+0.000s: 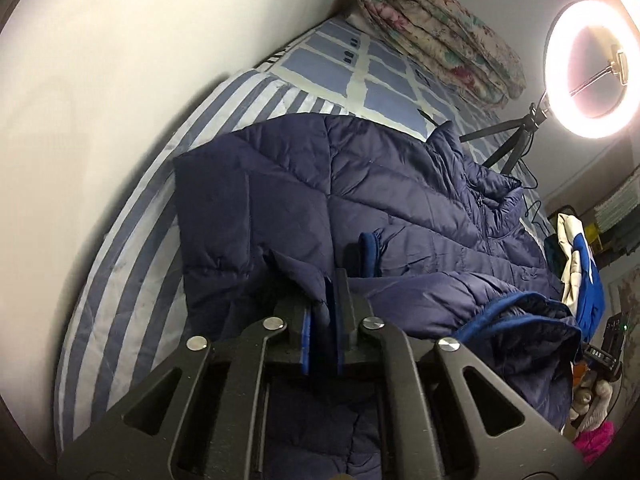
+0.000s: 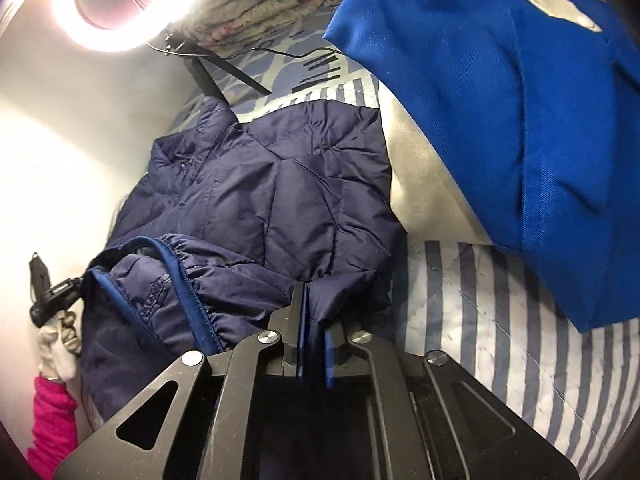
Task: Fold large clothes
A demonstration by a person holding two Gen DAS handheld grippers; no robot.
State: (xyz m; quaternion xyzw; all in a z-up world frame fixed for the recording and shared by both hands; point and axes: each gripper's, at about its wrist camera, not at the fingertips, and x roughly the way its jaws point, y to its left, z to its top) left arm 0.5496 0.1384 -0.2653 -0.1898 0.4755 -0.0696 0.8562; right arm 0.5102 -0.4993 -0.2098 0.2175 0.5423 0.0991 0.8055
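Observation:
A navy quilted puffer jacket (image 1: 360,192) lies spread on a striped bed (image 1: 132,248), its hem lifted toward me. My left gripper (image 1: 330,284) is shut on a fold of the jacket's hem. In the right wrist view the same jacket (image 2: 280,200) lies below the ring light, with a blue-trimmed sleeve cuff (image 2: 176,276) bunched at the left. My right gripper (image 2: 310,300) is shut on the jacket's edge. The other gripper and a gloved hand (image 2: 52,300) show at the far left of that view.
A folded floral quilt (image 1: 440,36) lies at the head of the bed. A lit ring light (image 1: 592,68) stands on a tripod beside it. A blue and white garment (image 2: 500,100) hangs at the right. A wall (image 1: 100,80) borders the bed.

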